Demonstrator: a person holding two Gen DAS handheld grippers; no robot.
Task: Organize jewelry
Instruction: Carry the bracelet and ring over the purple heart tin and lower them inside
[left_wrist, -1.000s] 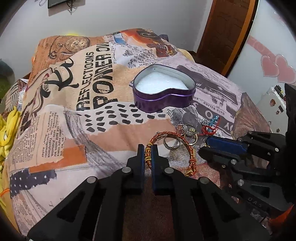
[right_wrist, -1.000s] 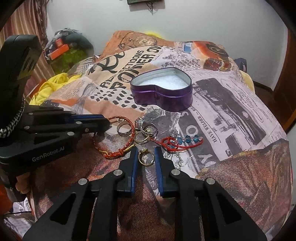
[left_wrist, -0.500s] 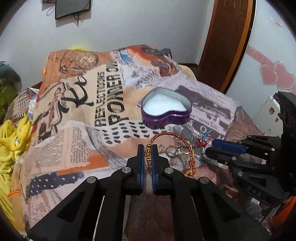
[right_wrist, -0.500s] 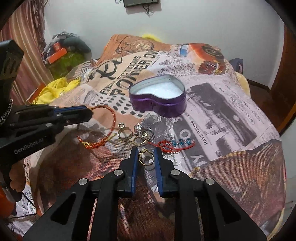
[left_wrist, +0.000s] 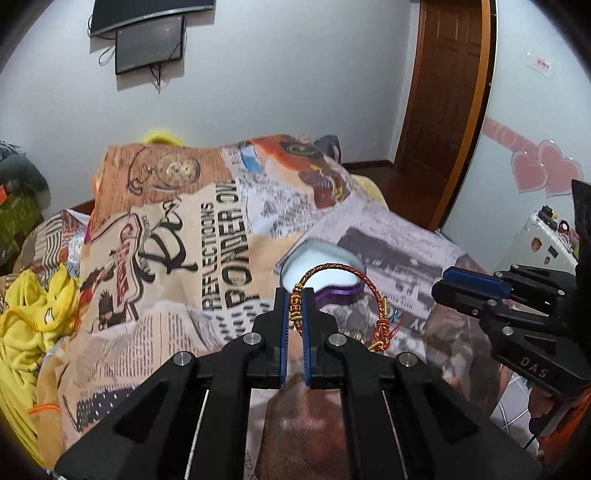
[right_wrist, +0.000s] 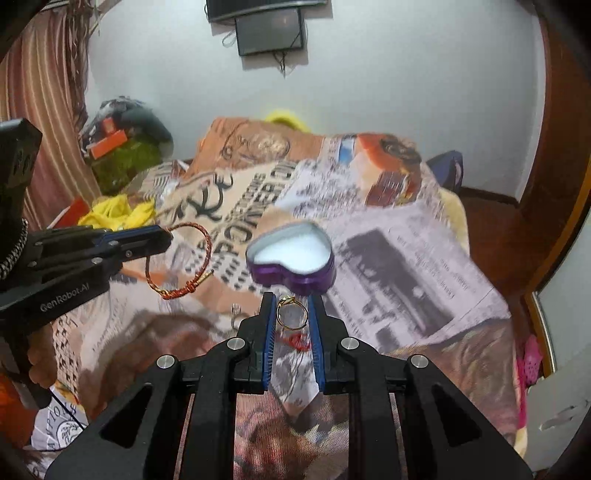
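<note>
**Both claws loaded, tin ahead**

Nearest: right gripper (right_wrist: 291, 314) clamped on a gold ring (right_wrist: 291, 313), the band squeezed edge to edge between the blue pads, knot end forward. Ring is lifted clear of the blanket (right_wrist: 424, 266).

Left gripper (left_wrist: 295, 306) pinched on the beaded section of the red bracelet (left_wrist: 340, 269); the loop hangs free off to the right side, knot and gold tips dangling. From the right wrist view the same bracelet (right_wrist: 177, 258) swings in the air well above the bed.

Below the ring: a red thread piece (right_wrist: 299, 339) and a small ring (right_wrist: 234, 308) lie on the blanket, blurred, not yet collected.

Farther: purple heart tin (right_wrist: 291, 258), lid off, white lining showing, just beyond the ring.

Judgement: step in hand is carrying both pieces to the tin. To do it well:
- go one claw at a time, so they don't crowd over the opening;
- bring the ring over the white lining before parting the pads, low, so it doesn't bounce out;
- lower the bracelet's dangling end in first, then release, so the loop doesn't catch the rim.
</note>
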